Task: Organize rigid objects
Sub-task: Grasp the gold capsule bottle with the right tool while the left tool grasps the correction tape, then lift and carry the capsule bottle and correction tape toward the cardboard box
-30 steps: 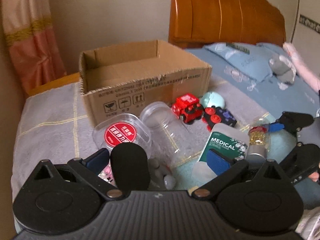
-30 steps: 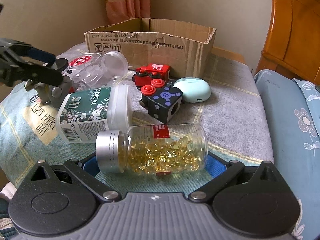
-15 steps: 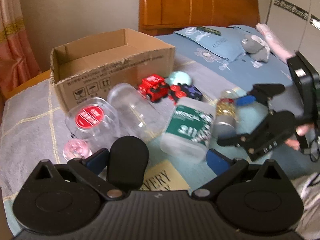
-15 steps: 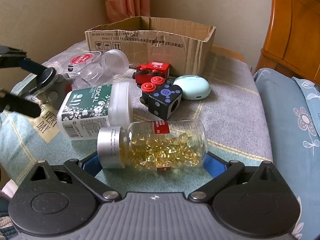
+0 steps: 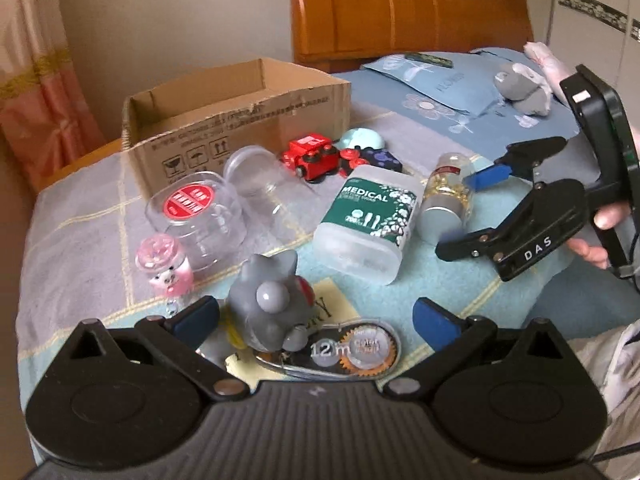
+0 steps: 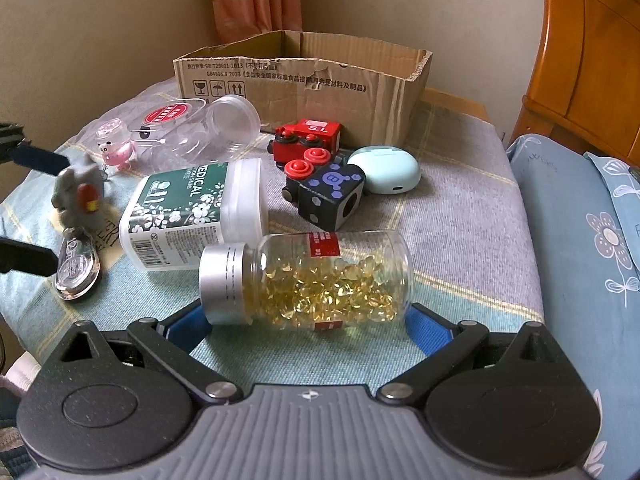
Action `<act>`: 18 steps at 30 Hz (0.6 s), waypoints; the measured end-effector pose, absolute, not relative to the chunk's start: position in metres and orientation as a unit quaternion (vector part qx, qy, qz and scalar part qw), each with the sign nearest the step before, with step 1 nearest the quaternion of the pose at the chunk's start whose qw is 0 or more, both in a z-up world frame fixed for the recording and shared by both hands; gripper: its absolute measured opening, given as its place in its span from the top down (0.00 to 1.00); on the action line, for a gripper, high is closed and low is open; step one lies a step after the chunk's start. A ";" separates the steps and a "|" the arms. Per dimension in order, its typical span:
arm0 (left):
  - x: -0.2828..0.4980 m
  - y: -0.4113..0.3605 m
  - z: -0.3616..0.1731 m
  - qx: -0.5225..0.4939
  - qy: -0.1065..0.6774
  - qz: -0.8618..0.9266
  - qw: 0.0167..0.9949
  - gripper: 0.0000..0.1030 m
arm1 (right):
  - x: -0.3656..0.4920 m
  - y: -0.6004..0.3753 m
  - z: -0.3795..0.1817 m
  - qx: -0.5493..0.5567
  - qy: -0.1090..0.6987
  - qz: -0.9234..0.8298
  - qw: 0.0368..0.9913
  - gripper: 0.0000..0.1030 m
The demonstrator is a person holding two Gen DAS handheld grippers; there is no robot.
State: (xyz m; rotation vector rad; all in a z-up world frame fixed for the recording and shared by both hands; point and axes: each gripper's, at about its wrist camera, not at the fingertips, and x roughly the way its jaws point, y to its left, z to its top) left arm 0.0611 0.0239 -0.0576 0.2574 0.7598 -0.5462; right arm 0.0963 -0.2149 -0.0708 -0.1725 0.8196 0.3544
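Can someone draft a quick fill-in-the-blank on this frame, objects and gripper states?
1. The capsule bottle lies on its side between the fingers of the ____ gripper.
2. The cap of the capsule bottle is ____ in colour.
3. The cardboard box stands ____ the red toy train.
4. The grey toy figure lies just ahead of the ____ gripper.

Missing words: right; silver; behind; left

Red toy train [image 6: 307, 141]; mint case [image 6: 385, 169]; green floral swab box [image 6: 192, 210]; golden capsules in silver-capped bottle [image 6: 308, 280]
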 end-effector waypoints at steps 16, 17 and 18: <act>0.039 0.029 -0.059 0.098 0.388 -0.156 0.903 0.01 | 0.087 -0.219 -0.071 -0.090 0.393 0.189 0.896 0.00; 0.036 0.031 -0.059 0.092 0.388 -0.149 0.905 0.01 | 0.086 -0.219 -0.071 -0.090 0.393 0.190 0.895 0.00; 0.035 0.033 -0.059 0.080 0.398 -0.167 0.899 0.01 | 0.086 -0.219 -0.071 -0.090 0.392 0.190 0.895 0.00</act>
